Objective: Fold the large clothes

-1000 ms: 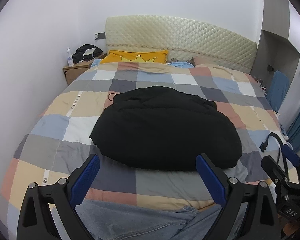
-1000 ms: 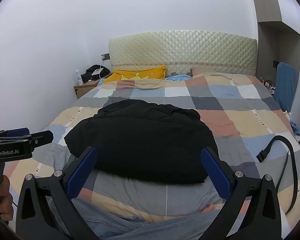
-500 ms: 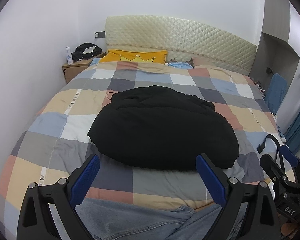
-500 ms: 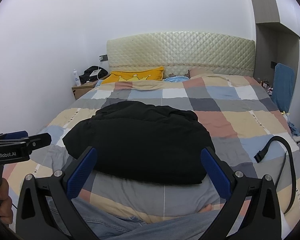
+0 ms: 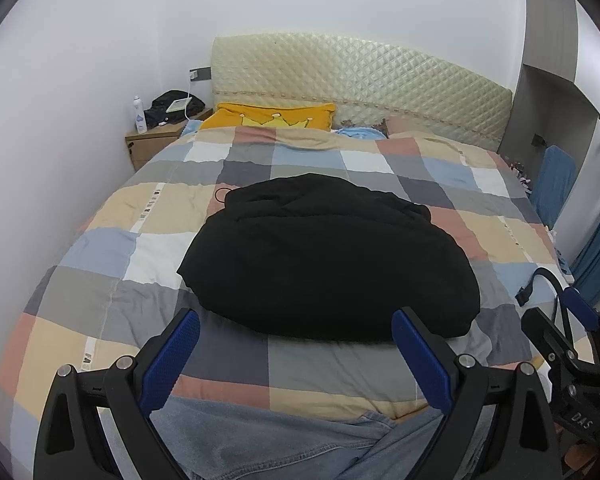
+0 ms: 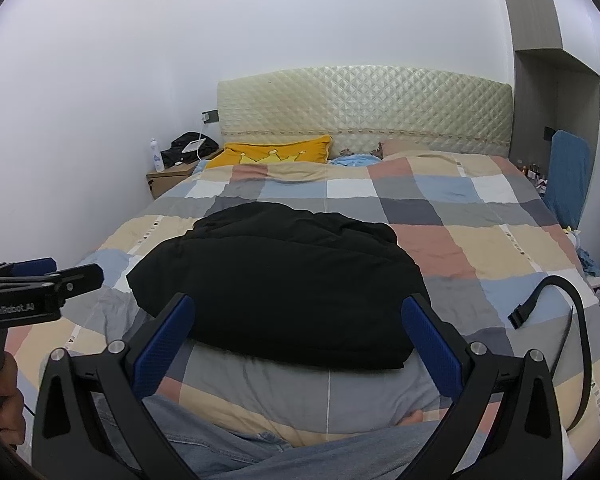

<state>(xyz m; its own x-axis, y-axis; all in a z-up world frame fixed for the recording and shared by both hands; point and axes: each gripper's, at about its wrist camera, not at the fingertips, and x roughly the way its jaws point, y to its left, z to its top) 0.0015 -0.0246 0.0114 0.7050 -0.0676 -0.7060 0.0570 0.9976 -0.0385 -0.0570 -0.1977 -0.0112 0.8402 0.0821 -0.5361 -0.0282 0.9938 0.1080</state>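
A large black padded garment [image 5: 328, 256] lies folded in a thick bundle in the middle of a checked bedspread [image 5: 100, 280]; it also shows in the right wrist view [image 6: 284, 280]. My left gripper [image 5: 296, 356] is open and empty, held back from the garment's near edge. My right gripper [image 6: 298, 340] is open and empty, also short of the near edge. Each gripper shows at the side of the other's view: the right one [image 5: 572, 344], the left one [image 6: 40, 280].
A black strap with a buckle [image 6: 556, 308] lies at the bed's right edge. A yellow pillow [image 5: 272, 116] and quilted headboard [image 5: 360, 76] are at the far end, a wooden nightstand [image 5: 156, 140] at the back left. Blue jeans [image 5: 260, 440] fill the near foreground.
Both grippers have drawn back and risen slightly from the bed, so the garment looks a little farther away. The garment has not moved. Both grippers stay open.
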